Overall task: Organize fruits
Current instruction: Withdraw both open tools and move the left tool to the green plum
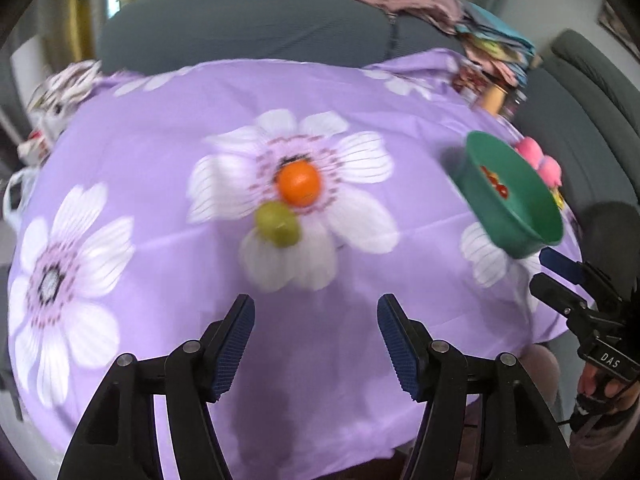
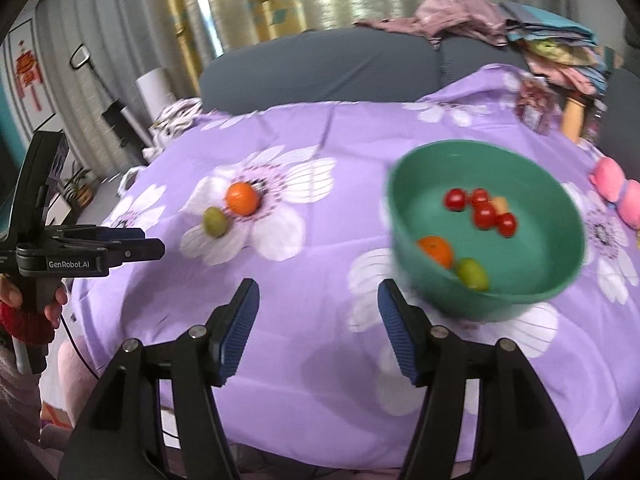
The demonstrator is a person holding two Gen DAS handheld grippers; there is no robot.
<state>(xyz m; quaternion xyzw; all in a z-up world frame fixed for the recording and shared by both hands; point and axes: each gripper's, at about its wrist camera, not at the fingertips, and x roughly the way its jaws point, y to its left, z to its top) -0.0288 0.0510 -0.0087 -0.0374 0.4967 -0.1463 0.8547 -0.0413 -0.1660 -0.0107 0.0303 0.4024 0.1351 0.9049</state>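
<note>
Both my left hand-held gripper (image 1: 316, 340) and right hand-held gripper (image 2: 318, 326) are wide apart, holding nothing. An orange (image 1: 299, 182) touches a green fruit (image 1: 278, 225) on the tabletop (image 1: 160, 160), well apart from the green bowl (image 2: 520, 300) beside a pink toy (image 2: 616, 190).

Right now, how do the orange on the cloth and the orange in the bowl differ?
The round orange fruit on the purple floral cloth lies in the open, touching a green fruit on its near-left. The orange fruit inside the green plastic bowl sits against the near wall, partly hidden by the rim. Both have a green fruit beside them and look alike.
</note>
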